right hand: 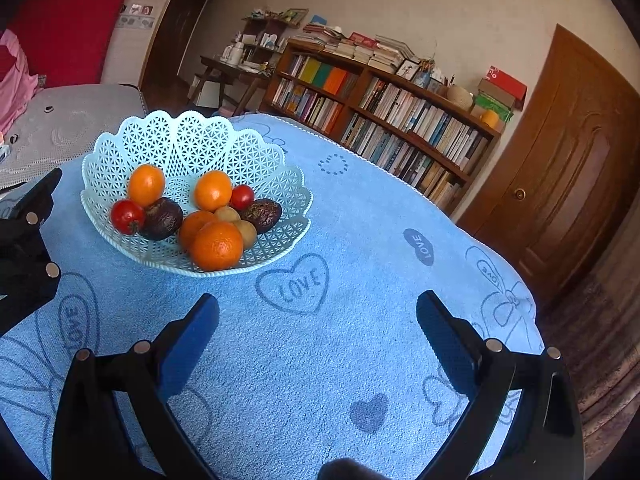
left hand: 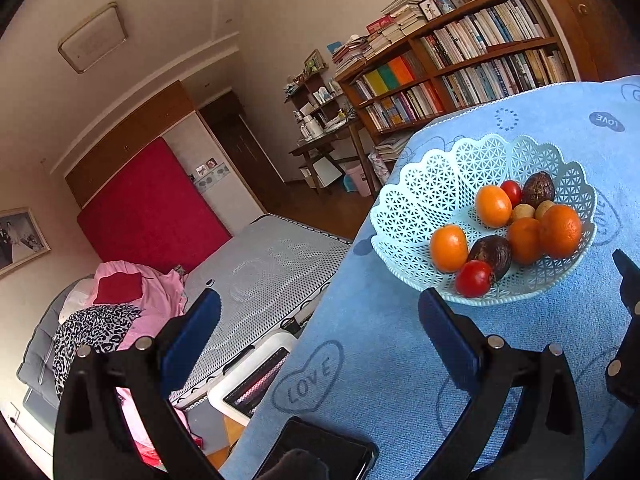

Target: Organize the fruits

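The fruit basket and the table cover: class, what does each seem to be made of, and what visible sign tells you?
Fruit basket: probably moulded plastic, pale mint with a slight sheen; its walls are a regular pierced lattice with scalloped edges.
Table cover: looks like soft, matte blue terry or fleece cloth; the surface is fuzzy, with printed hearts and "LOVE".

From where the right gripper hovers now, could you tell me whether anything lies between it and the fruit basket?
Nothing visible does. Only bare light blue towel-like tablecloth lies between the open right gripper and the pale lattice plastic basket of fruit. The left gripper sits off to the basket's side, clear of that path.
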